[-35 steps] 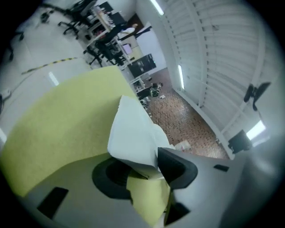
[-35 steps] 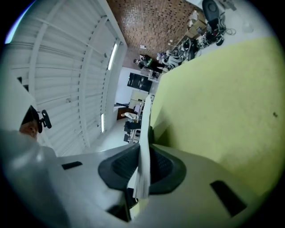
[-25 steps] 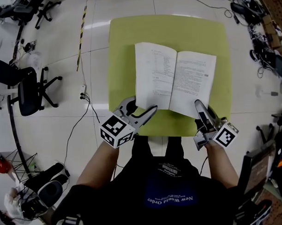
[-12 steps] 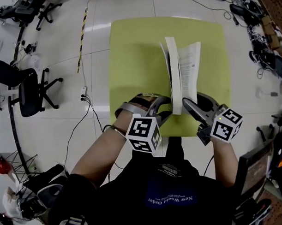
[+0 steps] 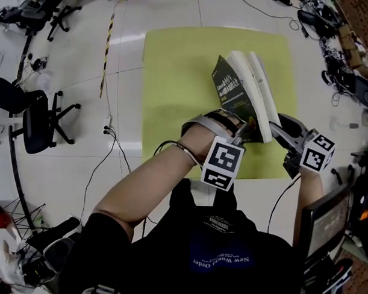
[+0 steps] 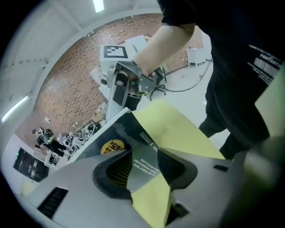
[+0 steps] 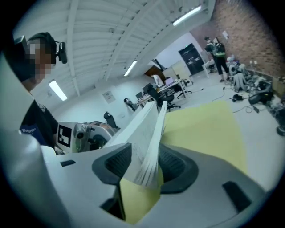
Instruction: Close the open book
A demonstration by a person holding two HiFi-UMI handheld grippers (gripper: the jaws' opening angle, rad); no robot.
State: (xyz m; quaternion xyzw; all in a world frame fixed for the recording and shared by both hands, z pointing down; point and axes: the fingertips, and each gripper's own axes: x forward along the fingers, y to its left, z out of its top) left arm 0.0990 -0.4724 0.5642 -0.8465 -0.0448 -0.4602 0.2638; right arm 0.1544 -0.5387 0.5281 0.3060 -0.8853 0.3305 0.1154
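The book (image 5: 233,91) stands half shut on the yellow-green table (image 5: 174,83), its dark cover facing left and its white pages (image 5: 258,86) fanned to the right. My left gripper (image 5: 236,128) is at the cover's near edge; in the left gripper view the cover (image 6: 133,142) runs from pad to pad of that gripper (image 6: 143,167), which is shut on it. My right gripper (image 5: 275,125) is at the near right. Its jaws have just been opening, and the loose page fan (image 7: 147,133) hangs between the jaws of that gripper (image 7: 142,167) unpressed.
A black office chair (image 5: 34,117) stands on the floor to the left. Cables and gear (image 5: 343,64) lie at the right. A yellow-black strip (image 5: 107,44) runs along the floor beside the table's left edge.
The book lay flat and open; its left half has swung up and over to the right. My left gripper moved right with it and rolled. My right gripper shifted right and its jaws widened.
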